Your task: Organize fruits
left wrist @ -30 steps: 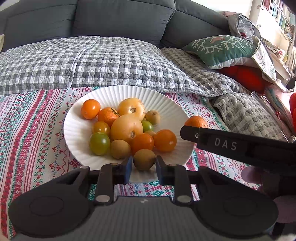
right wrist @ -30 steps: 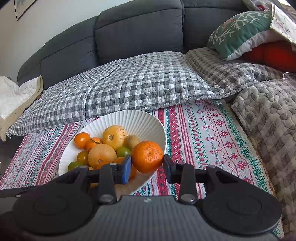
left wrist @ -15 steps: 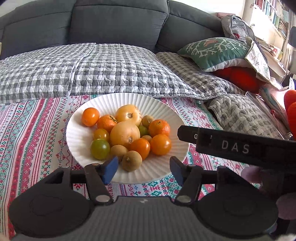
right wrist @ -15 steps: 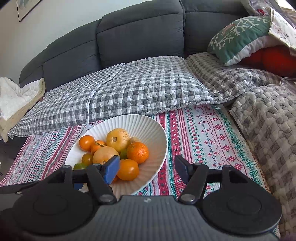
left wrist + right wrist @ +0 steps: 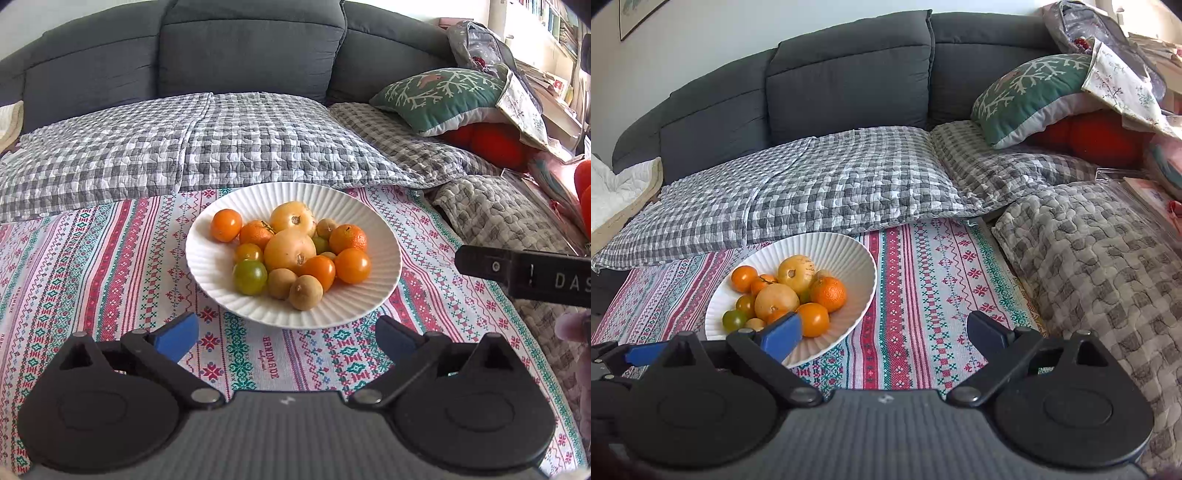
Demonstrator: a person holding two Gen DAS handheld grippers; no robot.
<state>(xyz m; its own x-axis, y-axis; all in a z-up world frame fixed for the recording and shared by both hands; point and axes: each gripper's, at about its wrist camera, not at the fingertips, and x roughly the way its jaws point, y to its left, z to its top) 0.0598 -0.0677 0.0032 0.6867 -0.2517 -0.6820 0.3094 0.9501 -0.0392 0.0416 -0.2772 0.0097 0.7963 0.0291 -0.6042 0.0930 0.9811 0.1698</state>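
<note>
A white ribbed plate (image 5: 384,280) (image 5: 864,291) on the patterned cloth holds several fruits: orange tomatoes, two pale yellow ones, a green tomato (image 5: 249,277), brown kiwis such as the front one (image 5: 306,292), and a mandarin (image 5: 347,239) (image 5: 828,294). My left gripper (image 5: 288,334) hovers just in front of the plate, its jaws still opening, wide apart with nothing between them. My right gripper (image 5: 884,330) stands to the right of the plate, jaws also opening and empty; its black body (image 5: 524,271) shows at the right edge of the left wrist view.
The striped tablecloth (image 5: 92,266) covers the surface around the plate. Behind lie a grey checked quilt (image 5: 207,144) and a dark grey sofa (image 5: 849,74). A green cushion (image 5: 1030,96), red pillow and a grey blanket (image 5: 1089,251) crowd the right.
Both grippers let go of their fruit, a kiwi on the left and a mandarin on the right, which now lie on the plate. Both jaws spread wide and both grippers drew back.
</note>
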